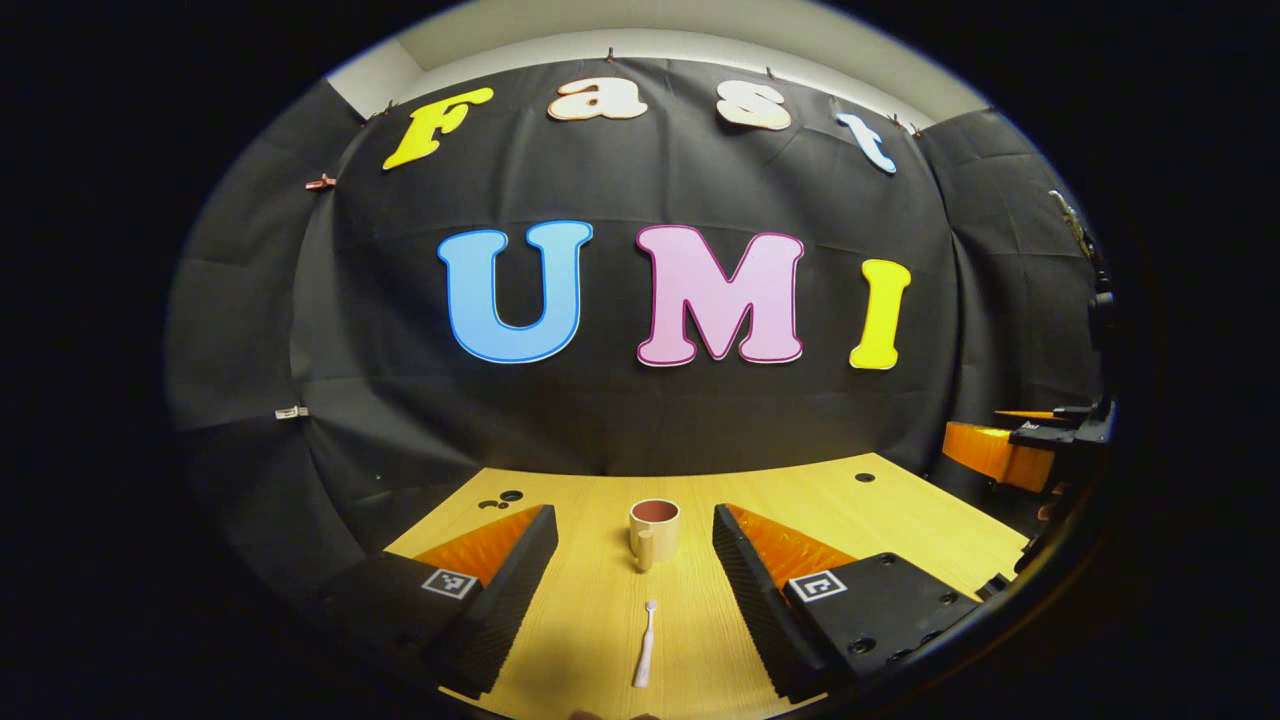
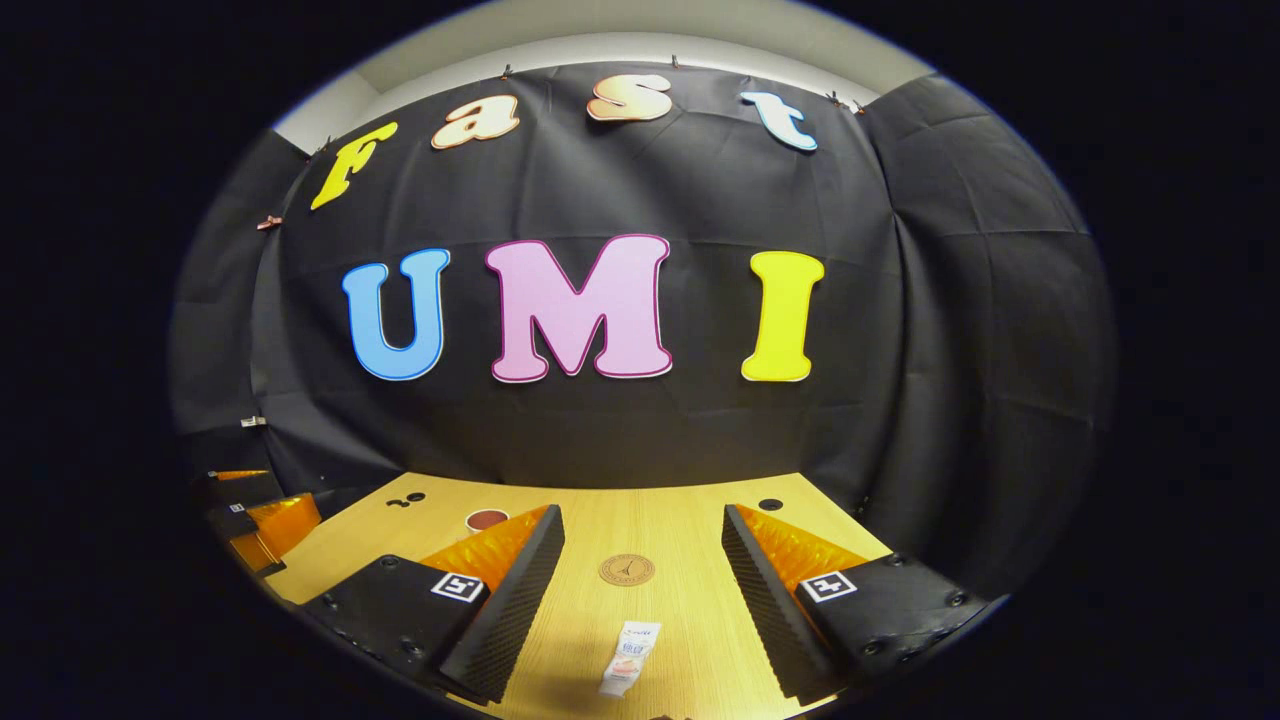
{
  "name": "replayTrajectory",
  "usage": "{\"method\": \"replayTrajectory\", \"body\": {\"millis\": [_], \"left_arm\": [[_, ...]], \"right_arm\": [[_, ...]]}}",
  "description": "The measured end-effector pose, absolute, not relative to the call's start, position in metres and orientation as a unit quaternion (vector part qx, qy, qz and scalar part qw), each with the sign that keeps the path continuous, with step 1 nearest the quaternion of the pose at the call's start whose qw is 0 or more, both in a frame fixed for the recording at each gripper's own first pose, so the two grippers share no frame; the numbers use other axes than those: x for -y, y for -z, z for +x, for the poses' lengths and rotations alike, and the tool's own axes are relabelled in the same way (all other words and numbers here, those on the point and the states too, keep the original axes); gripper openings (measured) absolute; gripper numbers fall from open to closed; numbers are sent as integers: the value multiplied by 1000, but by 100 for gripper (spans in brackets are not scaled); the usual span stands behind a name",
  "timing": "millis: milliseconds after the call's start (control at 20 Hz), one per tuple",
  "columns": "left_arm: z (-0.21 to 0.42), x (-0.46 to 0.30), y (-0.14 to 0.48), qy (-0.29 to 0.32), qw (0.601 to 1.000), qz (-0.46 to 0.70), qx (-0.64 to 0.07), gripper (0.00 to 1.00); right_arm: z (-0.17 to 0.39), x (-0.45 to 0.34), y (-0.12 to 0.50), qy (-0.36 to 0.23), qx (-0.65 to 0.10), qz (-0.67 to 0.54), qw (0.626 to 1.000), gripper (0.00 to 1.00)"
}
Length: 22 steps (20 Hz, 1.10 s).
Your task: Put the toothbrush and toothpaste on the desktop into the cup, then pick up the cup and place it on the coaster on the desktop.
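Wooden desk [image 1: 880,520]: tan cup [image 1: 654,532] upright, white toothbrush [image 1: 645,645] flat before it. Round coaster [image 2: 627,570], toothpaste [image 2: 627,657] nearer. Left gripper [image 1: 635,560] and right gripper [image 2: 640,570]: jaws wide, empty.

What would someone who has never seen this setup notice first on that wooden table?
A tan cup stands upright mid-table, straight ahead between the left gripper's wide-open fingers, with a white toothbrush lying flat in front of it. Between the right gripper's open fingers lie a small toothpaste tube and, beyond it, a round brown coaster.
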State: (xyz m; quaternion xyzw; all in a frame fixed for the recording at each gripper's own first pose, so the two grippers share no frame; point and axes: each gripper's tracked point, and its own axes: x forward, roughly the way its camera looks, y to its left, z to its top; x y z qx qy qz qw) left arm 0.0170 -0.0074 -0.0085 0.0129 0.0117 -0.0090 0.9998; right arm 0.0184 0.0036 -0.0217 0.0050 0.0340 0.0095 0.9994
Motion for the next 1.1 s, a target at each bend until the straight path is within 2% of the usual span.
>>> {"method": "replayTrajectory", "body": {"millis": [550, 1100], "left_arm": [[26, -8, 22, -23, 999, 10, -31, 97], [29, -30, 51, -86, 993, 12, -76, 97]], "right_arm": [[48, -21, 64, -32, -106, 3, 994, 98], [93, -19, 178, -28, -268, 1, 963, 98]]}}
